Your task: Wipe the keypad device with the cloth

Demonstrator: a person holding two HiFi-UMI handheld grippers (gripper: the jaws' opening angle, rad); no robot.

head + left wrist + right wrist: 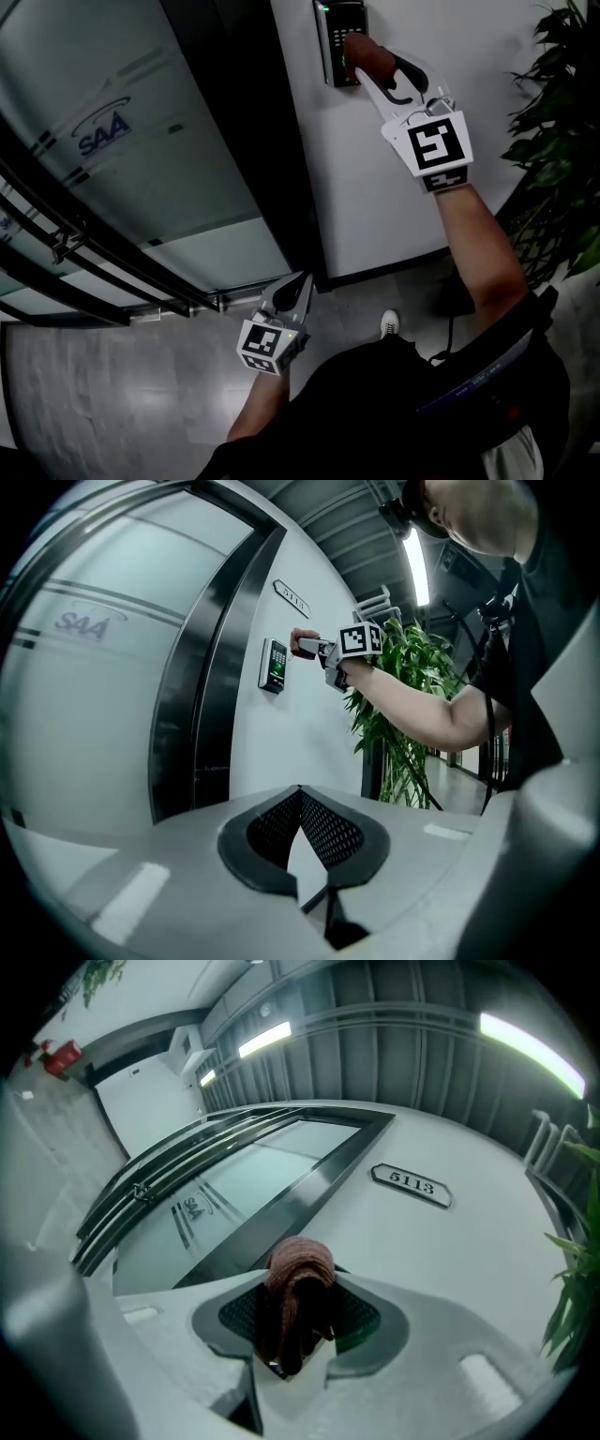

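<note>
1. Glass door (141, 141) stood to the left of the keypad device (337, 42), with a dark door frame between the two. A white wall (394, 187) carried the device. A leafy plant (562, 141) stood well to the right of it.
2. The person's right arm was raised toward the device. The left arm hung low, well below the device and to its left.
3. Right hand-held gripper (367, 73) was clamped on a bunched reddish-brown cloth (300, 1269). The wad stuck out past the jaw tips.
4. Left hand-held gripper (300, 794) had its jaws together at the tips with nothing between them. It pointed up the wall from well below the device and took no part in the work.
5. The device was a narrow dark panel whose long axis ran up and down the wall, with a green light showing near its top. From the left gripper view it sat just left of the cloth.
6. Key relation: the device lay straight ahead of the right jaws, with the cloth wad over its right side. The cloth looked pressed to the face or just short of it; contact was not certain. In the right gripper view the cloth hid the device, leaving only a green glow behind one jaw.
7. Judgement: the right hand was clearly the nearer, so the wipe falls to it. Strokes along the panel's long axis would cover the face.
8. A number plate (411, 1185) was fixed on the wall above the device.
</note>
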